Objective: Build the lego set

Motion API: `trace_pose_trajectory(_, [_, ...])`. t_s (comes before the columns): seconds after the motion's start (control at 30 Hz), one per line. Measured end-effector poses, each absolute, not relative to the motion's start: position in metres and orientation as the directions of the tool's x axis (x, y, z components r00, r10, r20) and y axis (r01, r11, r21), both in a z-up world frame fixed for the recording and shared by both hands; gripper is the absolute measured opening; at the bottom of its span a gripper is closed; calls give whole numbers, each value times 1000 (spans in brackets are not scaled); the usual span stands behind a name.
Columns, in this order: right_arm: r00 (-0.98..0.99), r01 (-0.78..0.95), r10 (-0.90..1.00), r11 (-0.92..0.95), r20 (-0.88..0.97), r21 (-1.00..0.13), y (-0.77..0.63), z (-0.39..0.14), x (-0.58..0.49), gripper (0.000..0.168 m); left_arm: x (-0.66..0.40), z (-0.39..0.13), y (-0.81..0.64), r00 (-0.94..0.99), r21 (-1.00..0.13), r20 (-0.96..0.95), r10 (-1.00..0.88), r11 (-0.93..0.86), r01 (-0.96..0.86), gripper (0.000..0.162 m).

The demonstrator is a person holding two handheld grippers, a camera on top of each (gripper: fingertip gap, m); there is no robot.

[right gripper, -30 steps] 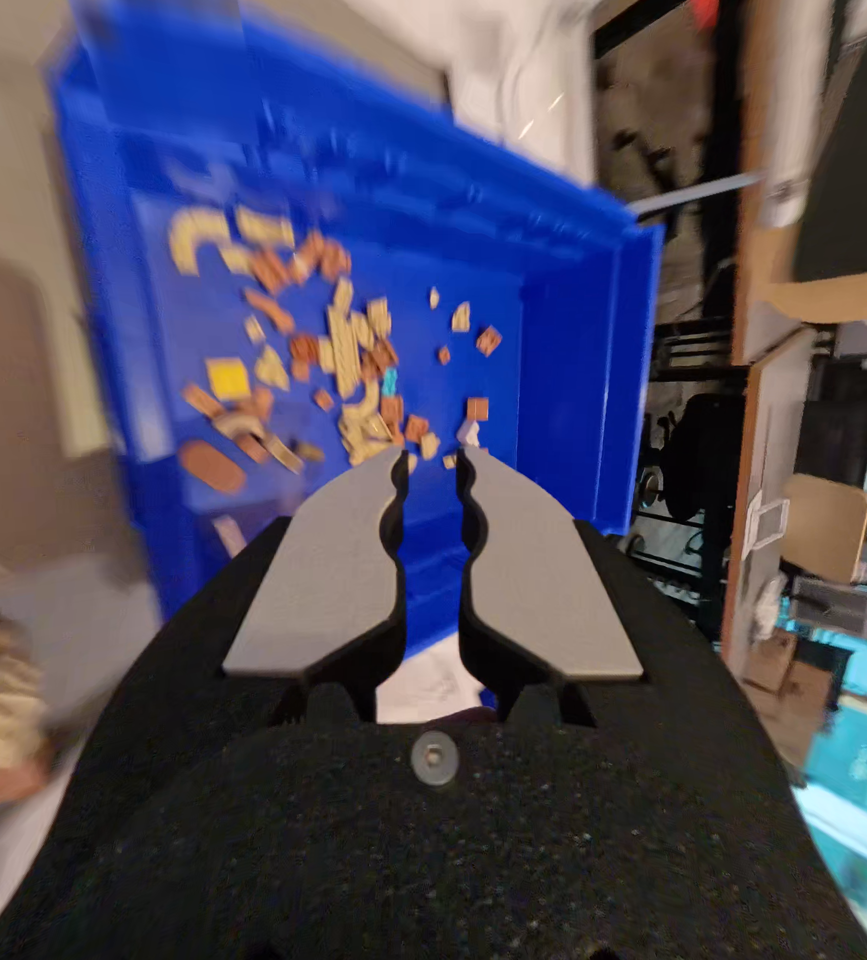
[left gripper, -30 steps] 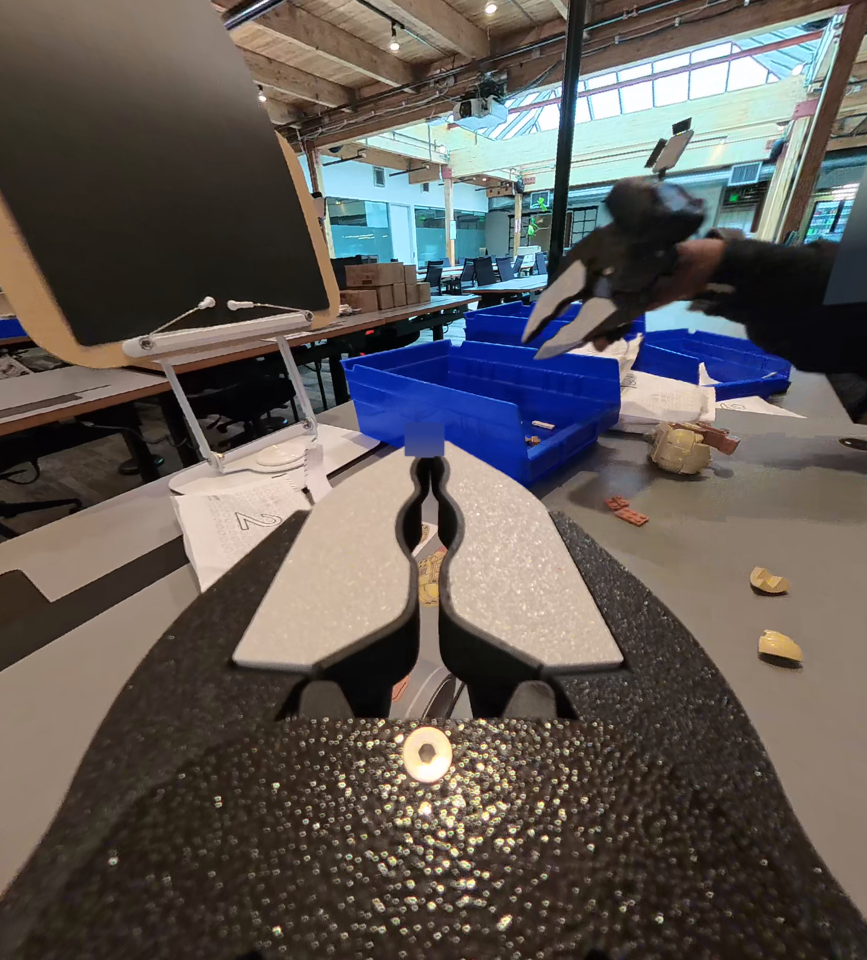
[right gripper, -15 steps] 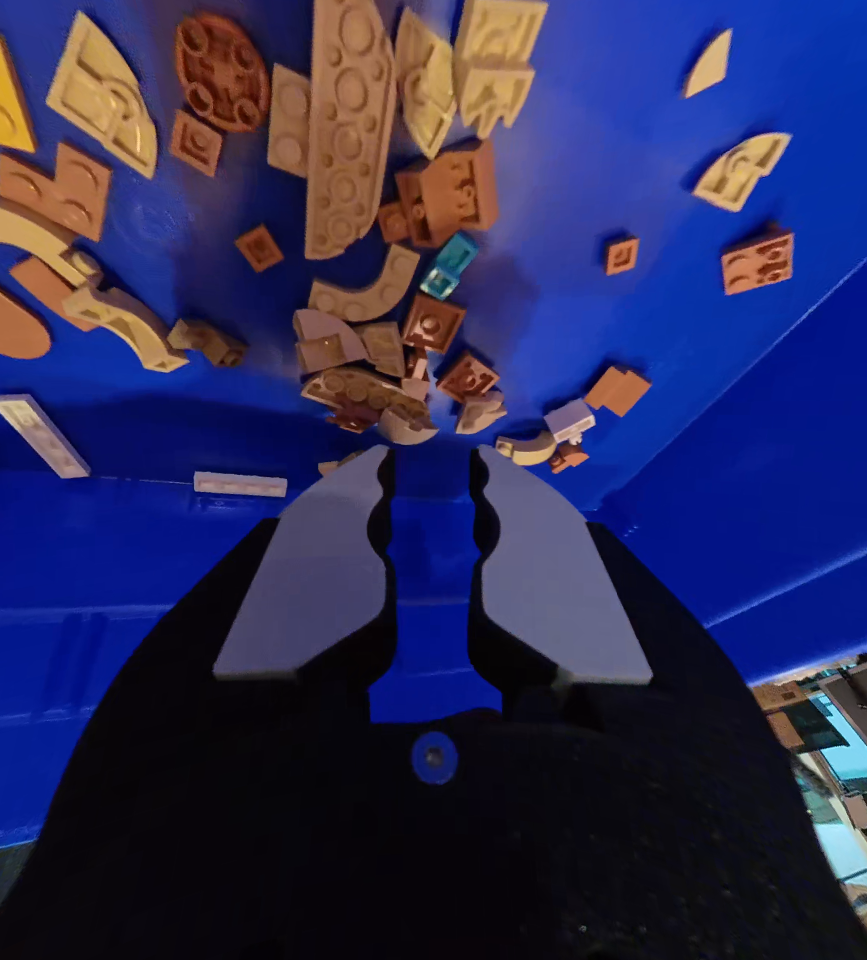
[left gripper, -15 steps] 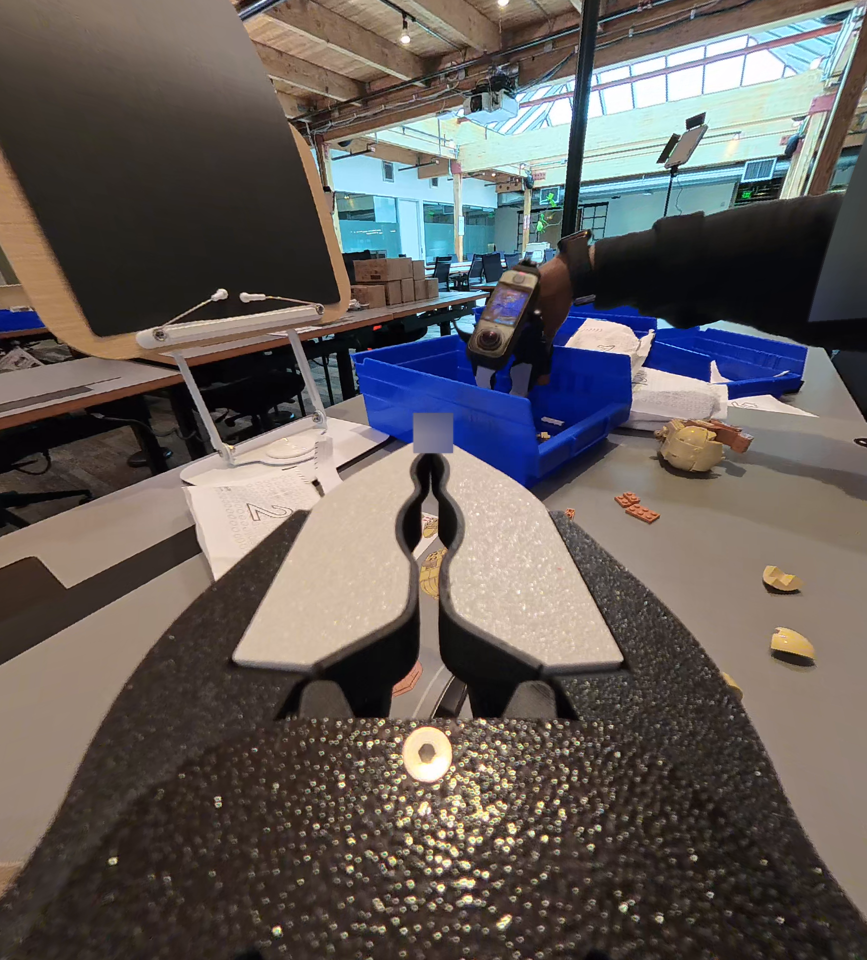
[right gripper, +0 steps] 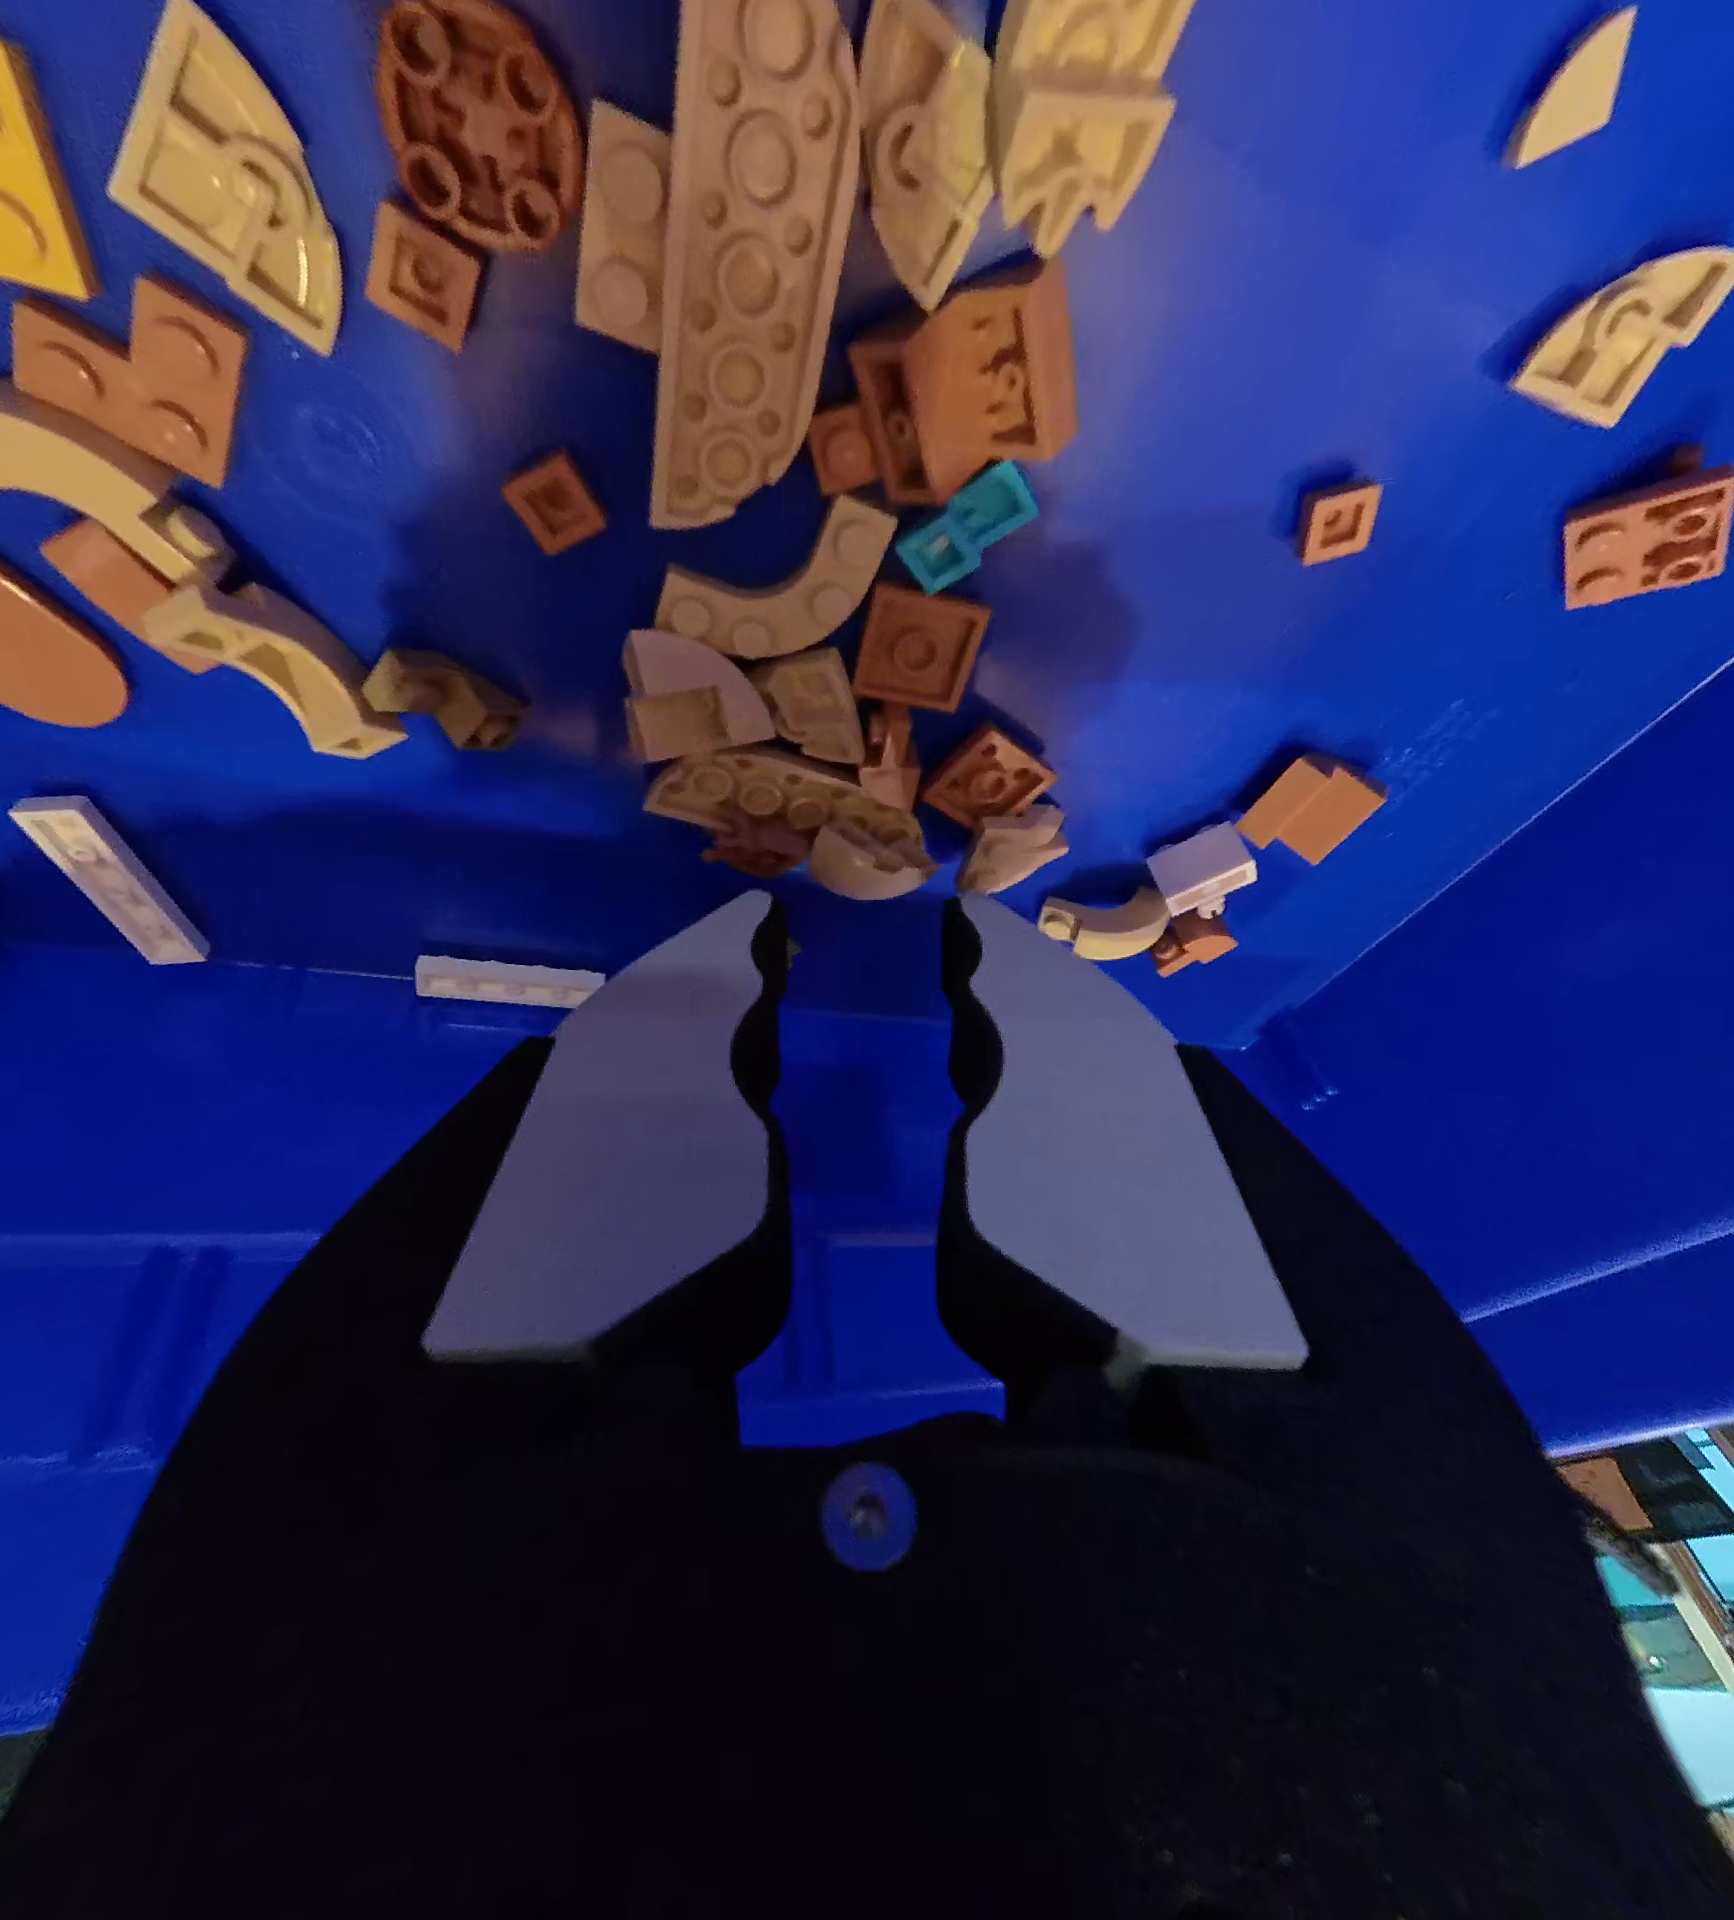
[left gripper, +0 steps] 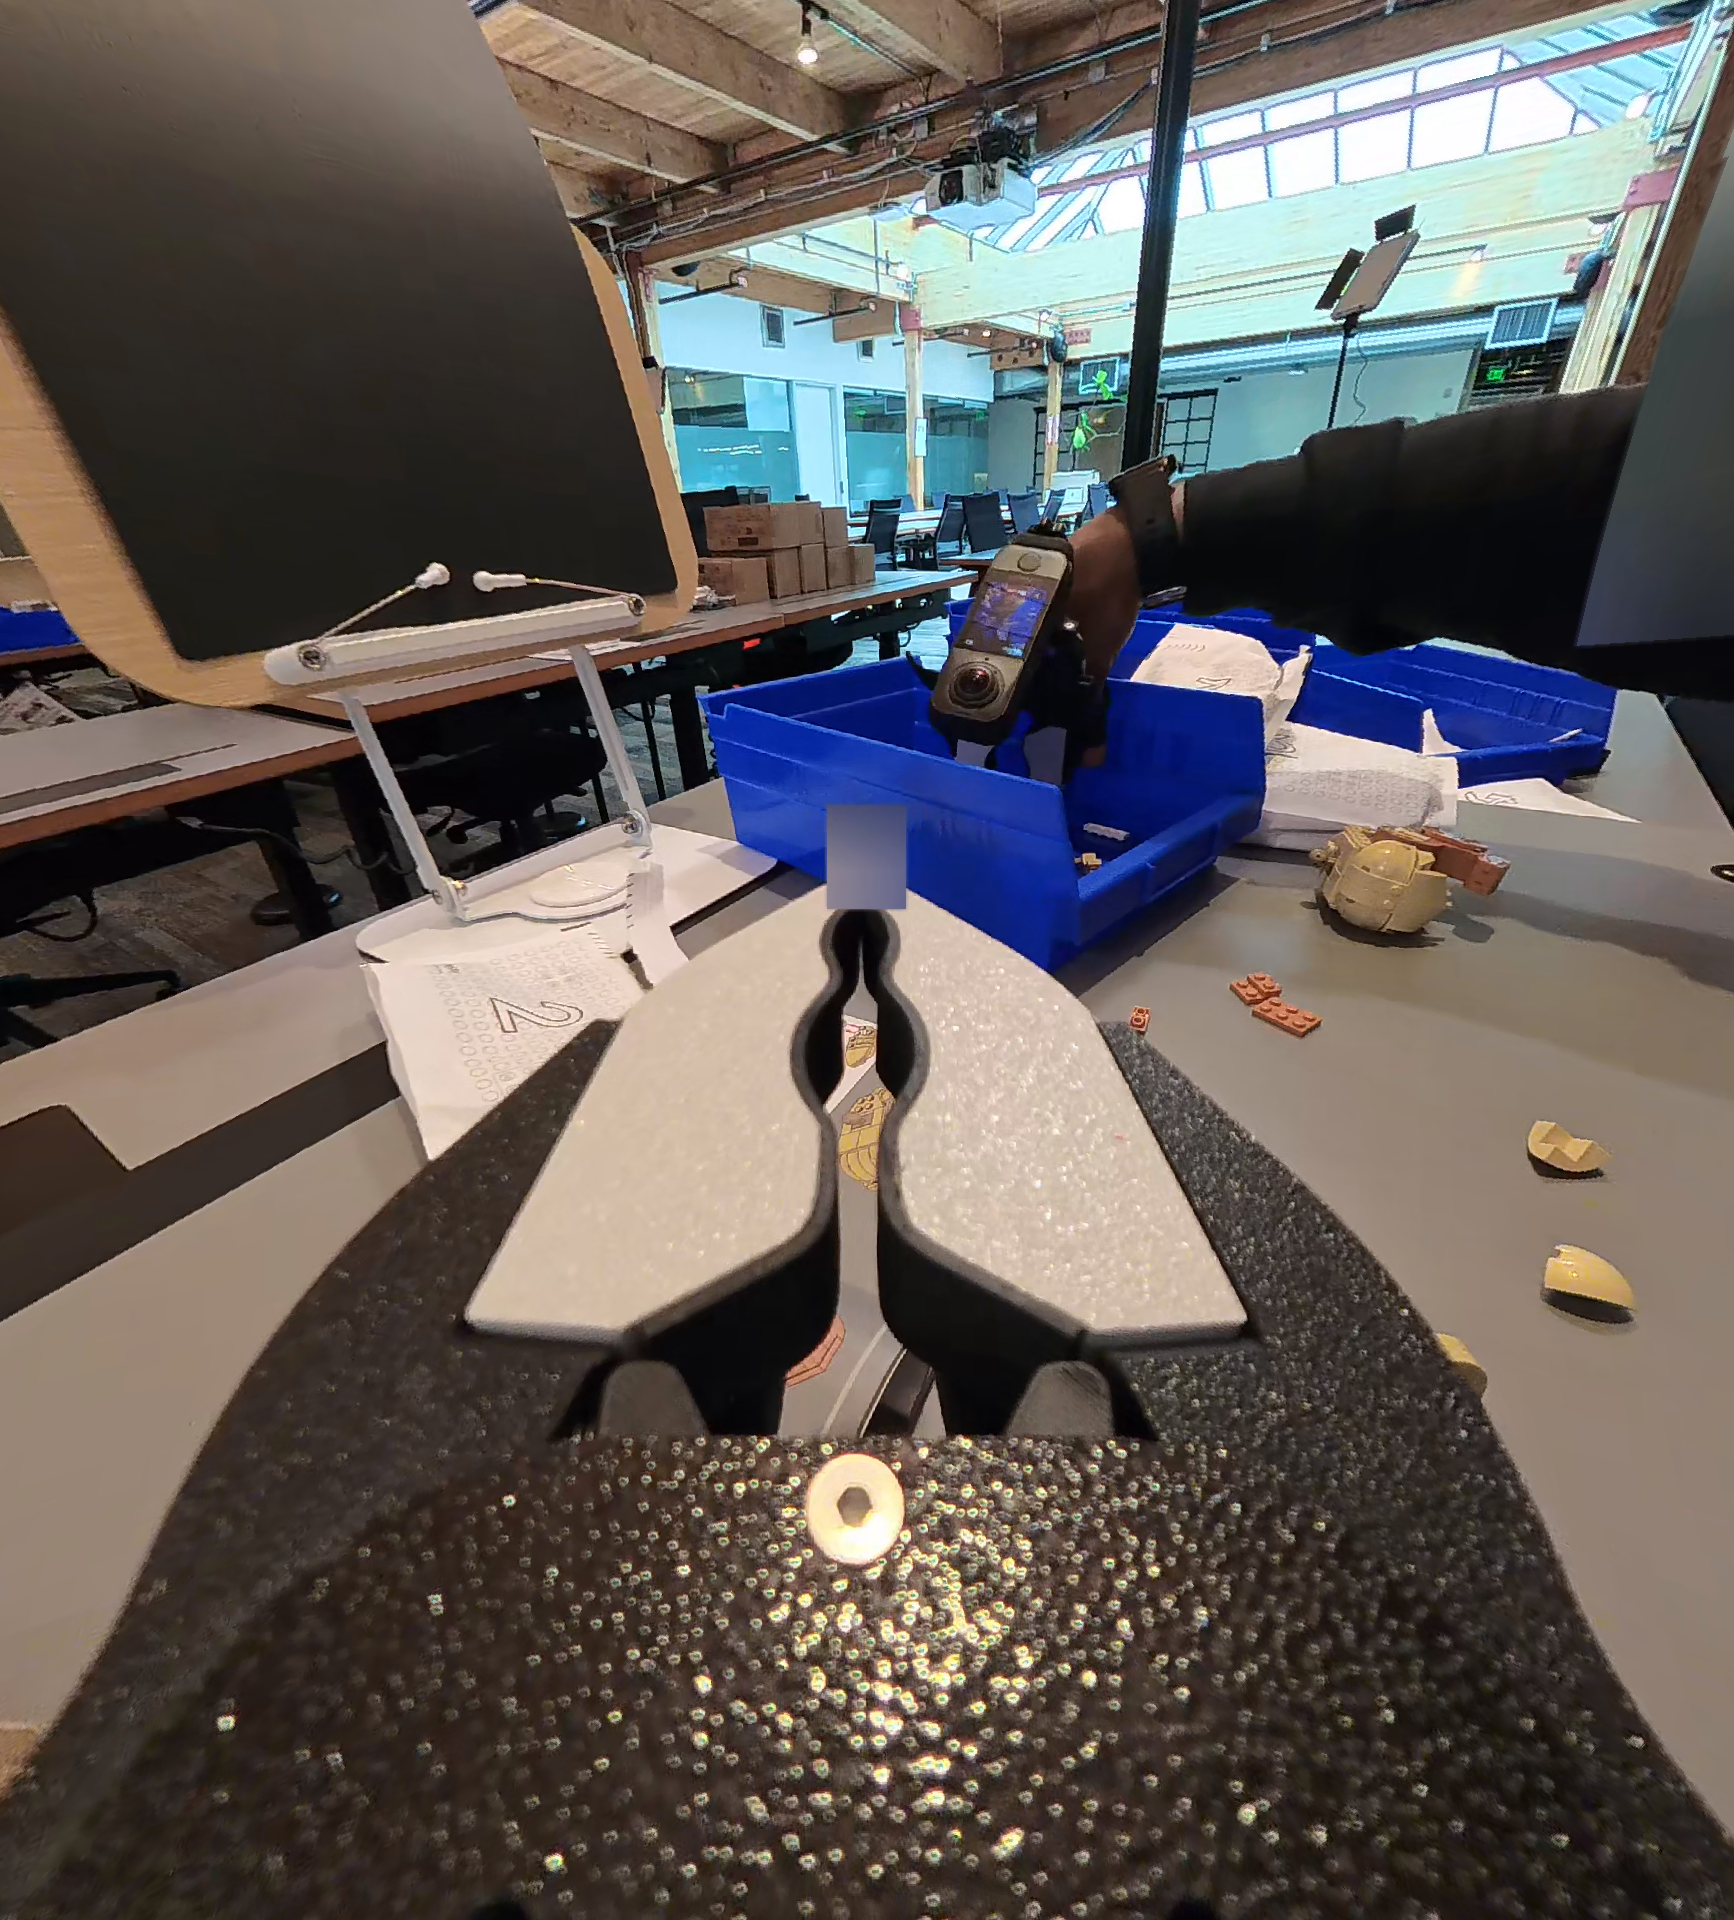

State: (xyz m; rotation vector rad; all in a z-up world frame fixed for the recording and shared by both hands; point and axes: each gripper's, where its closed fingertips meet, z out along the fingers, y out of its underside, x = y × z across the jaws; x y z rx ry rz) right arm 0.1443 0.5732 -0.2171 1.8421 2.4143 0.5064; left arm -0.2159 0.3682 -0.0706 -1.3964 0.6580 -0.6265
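Note:
My left gripper (left gripper: 865, 927) is shut and hovers low over the grey table (left gripper: 1465, 1455), above a printed sheet; a blurred patch covers its tips. My right gripper (right gripper: 858, 914) is open and reaches down inside the blue bin (right gripper: 1569, 1039), its tips just short of a heap of tan and brown lego pieces (right gripper: 790, 727). A teal piece (right gripper: 967, 525) lies beyond the heap. In the left wrist view the right gripper (left gripper: 1024, 732) dips into the bin (left gripper: 946, 842). A partly built tan model (left gripper: 1382, 883) sits on the table to the bin's right.
Brown plates (left gripper: 1273, 1003) and two tan curved pieces (left gripper: 1566, 1148) (left gripper: 1587, 1283) lie loose on the table. A white stand (left gripper: 489, 727) holding a dark board is at the left, with paper bags (left gripper: 489, 1029) beside it. More blue bins (left gripper: 1465, 696) stand behind. Some 45 cm of space lies between my two pairs of fingers. My right gripper is the nearer one to the partly built tan model (left gripper: 1382, 883): about 20 cm, against 35 cm.
My right gripper swung from above the bin down into it and now hangs close over the pieces. My left gripper has stayed almost still and shut.

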Motion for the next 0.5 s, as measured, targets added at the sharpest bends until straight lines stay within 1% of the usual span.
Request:
trace_pose_trajectory(0.17, [-294, 924, 943, 239, 155, 299, 574, -220, 143, 28, -215, -72, 368, 673, -997, -50, -737, 74, 6, 0])
trace_pose_trajectory(0.23, [-298, 923, 942, 243, 154, 299, 574, -220, 142, 22, -215, -72, 369, 674, -997, -49, -737, 73, 7, 0])
trace_pose_trajectory(0.37, [-307, 919, 938, 249, 159, 305, 574, -220, 143, 20, -216, -71, 369, 675, -997, -48, -736, 73, 10, 0])
trace_pose_trajectory(0.4, [-308, 918, 937, 248, 163, 309, 574, -219, 144, 16, -216, -71, 368, 675, -997, -48, -737, 74, 10, 0])
trace_pose_trajectory(0.43, [-310, 917, 935, 247, 171, 312, 575, -218, 145, 1, -216, -70, 368, 675, -997, -48, -736, 75, 10, 0])
trace_pose_trajectory(0.5, [-302, 923, 936, 240, 180, 301, 574, -213, 145, 0, -216, -70, 368, 675, -997, -48, -736, 76, 12, 0])
